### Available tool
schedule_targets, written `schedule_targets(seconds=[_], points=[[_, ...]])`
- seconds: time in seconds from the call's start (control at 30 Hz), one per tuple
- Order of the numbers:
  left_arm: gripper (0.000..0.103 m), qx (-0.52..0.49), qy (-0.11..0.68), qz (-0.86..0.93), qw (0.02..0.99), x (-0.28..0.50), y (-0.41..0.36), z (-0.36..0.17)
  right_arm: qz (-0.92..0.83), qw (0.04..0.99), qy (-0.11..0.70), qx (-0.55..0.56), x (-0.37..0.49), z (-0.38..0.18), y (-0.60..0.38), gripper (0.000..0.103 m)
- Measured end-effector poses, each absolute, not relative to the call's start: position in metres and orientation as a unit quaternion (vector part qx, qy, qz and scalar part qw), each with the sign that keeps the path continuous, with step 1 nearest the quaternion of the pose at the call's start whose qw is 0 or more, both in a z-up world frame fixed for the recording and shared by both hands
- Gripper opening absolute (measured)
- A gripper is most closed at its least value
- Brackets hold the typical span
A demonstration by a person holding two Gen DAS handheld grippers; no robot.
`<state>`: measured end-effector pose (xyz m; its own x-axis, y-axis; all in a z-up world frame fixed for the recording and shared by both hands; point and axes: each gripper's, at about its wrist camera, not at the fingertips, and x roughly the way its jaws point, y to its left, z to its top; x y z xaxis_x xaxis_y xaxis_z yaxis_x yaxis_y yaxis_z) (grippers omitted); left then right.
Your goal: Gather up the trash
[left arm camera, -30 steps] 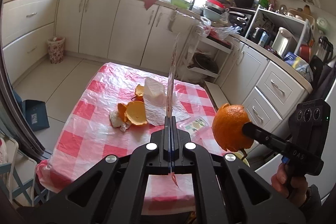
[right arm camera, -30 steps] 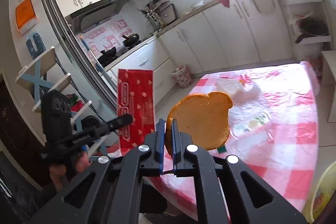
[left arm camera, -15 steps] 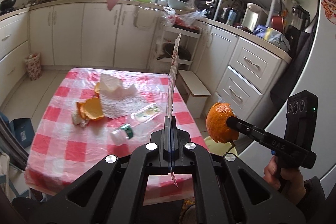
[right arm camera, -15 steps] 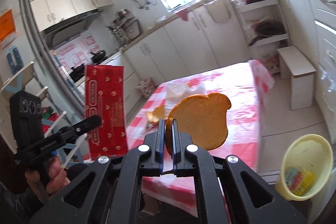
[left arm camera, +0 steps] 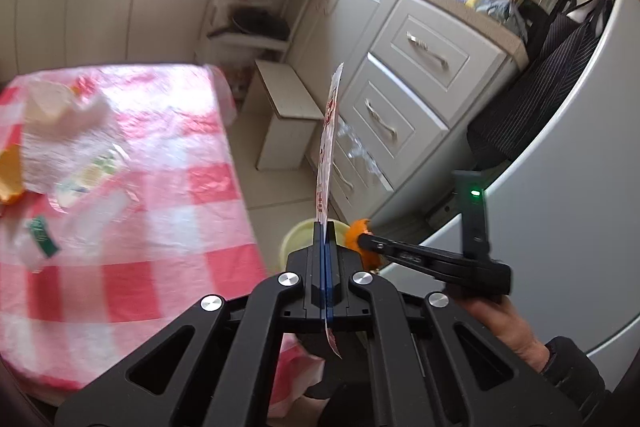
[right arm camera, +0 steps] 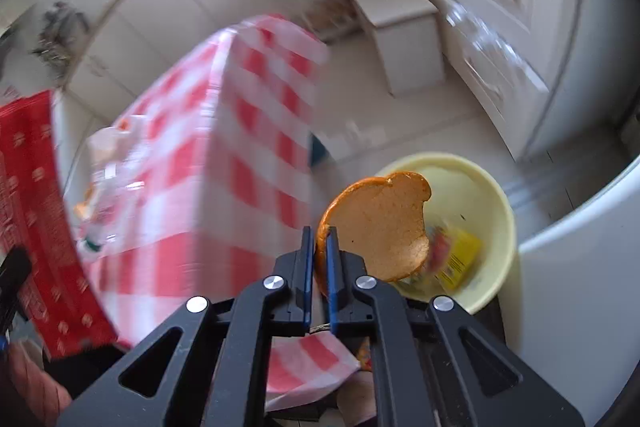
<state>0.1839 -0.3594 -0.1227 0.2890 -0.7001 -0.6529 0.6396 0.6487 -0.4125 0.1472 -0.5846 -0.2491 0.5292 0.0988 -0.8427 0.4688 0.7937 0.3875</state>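
Observation:
My left gripper (left arm camera: 325,227) is shut on a flat red wrapper (left arm camera: 328,143), seen edge-on; its red face shows at the left of the right wrist view (right arm camera: 28,211). My right gripper (right arm camera: 318,235) is shut on a piece of orange peel (right arm camera: 380,223) and holds it over the near rim of a yellow bin (right arm camera: 496,211) on the floor. The bin holds a yellow packet (right arm camera: 460,255). In the left wrist view the right gripper (left arm camera: 362,239) holds the peel (left arm camera: 356,231) beside the bin (left arm camera: 296,235).
The table with a red checked cloth (left arm camera: 168,211) carries orange peel (left arm camera: 10,175), crumpled tissue (left arm camera: 60,115), a clear packet (left arm camera: 92,171) and a small bottle (left arm camera: 40,239). A white step stool (left arm camera: 284,115) and drawers (left arm camera: 400,99) stand beyond the bin. A fridge (left arm camera: 580,187) is at right.
Both grippers have swung right and down, away from the table and toward the yellow bin. The peel now hangs over the bin's rim. Both grips are unchanged.

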Motion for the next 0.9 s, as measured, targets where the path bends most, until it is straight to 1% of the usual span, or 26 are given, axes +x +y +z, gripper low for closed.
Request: schedule_targets(seconds=[0.03, 0.07, 0.1, 0.2, 0.3, 0.37, 0.4, 0.43, 0.47, 0.5, 0.57, 0.6, 0.63, 0.67, 0.7, 0.77, 0.83, 0.9], points=[[0.001, -0.035, 0.436, -0.420, 0.795, 0.186, -0.373, -0.131, -0.137, 0.804, 0.485, 0.314, 0.149, -0.261, -0.598, 0.013], [0.001, -0.034, 0.447, -0.422, 0.788, 0.188, -0.385, -0.140, -0.151, 0.794, 0.488, 0.328, 0.146, -0.271, -0.610, 0.028], [0.001, -0.033, 0.459, -0.424, 0.780, 0.189, -0.400, -0.151, -0.159, 0.788, 0.482, 0.348, 0.140, -0.276, -0.621, 0.034], [0.001, -0.024, 0.492, -0.424, 0.760, 0.191, -0.441, -0.183, -0.177, 0.795, 0.428, 0.391, 0.128, -0.262, -0.646, 0.043], [0.001, -0.003, 0.522, -0.418, 0.743, 0.190, -0.480, -0.218, -0.182, 0.822, 0.354, 0.407, 0.115, -0.231, -0.654, 0.047], [0.002, 0.012, 0.546, -0.401, 0.736, 0.190, -0.506, -0.244, -0.178, 0.845, 0.313, 0.394, 0.110, -0.208, -0.651, 0.051], [0.005, 0.020, 0.555, -0.393, 0.733, 0.190, -0.517, -0.255, -0.179, 0.854, 0.301, 0.385, 0.109, -0.201, -0.649, 0.053], [0.012, 0.029, 0.565, -0.386, 0.729, 0.190, -0.528, -0.266, -0.177, 0.861, 0.293, 0.376, 0.110, -0.195, -0.646, 0.053], [0.020, 0.036, 0.570, -0.378, 0.729, 0.189, -0.534, -0.272, -0.176, 0.865, 0.287, 0.371, 0.112, -0.192, -0.643, 0.053], [0.025, 0.040, 0.573, -0.371, 0.730, 0.188, -0.538, -0.276, -0.173, 0.870, 0.280, 0.366, 0.112, -0.188, -0.640, 0.053], [0.039, 0.036, 0.565, -0.371, 0.736, 0.186, -0.533, -0.272, -0.170, 0.877, 0.273, 0.356, 0.116, -0.181, -0.636, 0.053], [0.043, 0.039, 0.558, -0.369, 0.742, 0.186, -0.530, -0.267, -0.170, 0.880, 0.267, 0.353, 0.117, -0.177, -0.635, 0.053], [0.050, 0.045, 0.547, -0.362, 0.753, 0.184, -0.523, -0.258, -0.170, 0.884, 0.261, 0.349, 0.116, -0.173, -0.633, 0.055], [0.056, 0.052, 0.536, -0.357, 0.763, 0.182, -0.516, -0.248, -0.171, 0.886, 0.259, 0.346, 0.122, -0.169, -0.632, 0.057], [0.058, 0.058, 0.528, -0.352, 0.771, 0.180, -0.505, -0.240, -0.174, 0.887, 0.258, 0.341, 0.124, -0.167, -0.631, 0.059], [0.070, 0.063, 0.511, -0.337, 0.788, 0.180, -0.479, -0.219, -0.172, 0.890, 0.255, 0.336, 0.129, -0.163, -0.624, 0.059], [0.074, 0.062, 0.493, -0.321, 0.807, 0.179, -0.447, -0.198, -0.171, 0.895, 0.254, 0.324, 0.131, -0.157, -0.614, 0.059], [0.077, 0.067, 0.469, -0.297, 0.829, 0.177, -0.410, -0.174, -0.168, 0.902, 0.247, 0.311, 0.132, -0.149, -0.599, 0.059]])
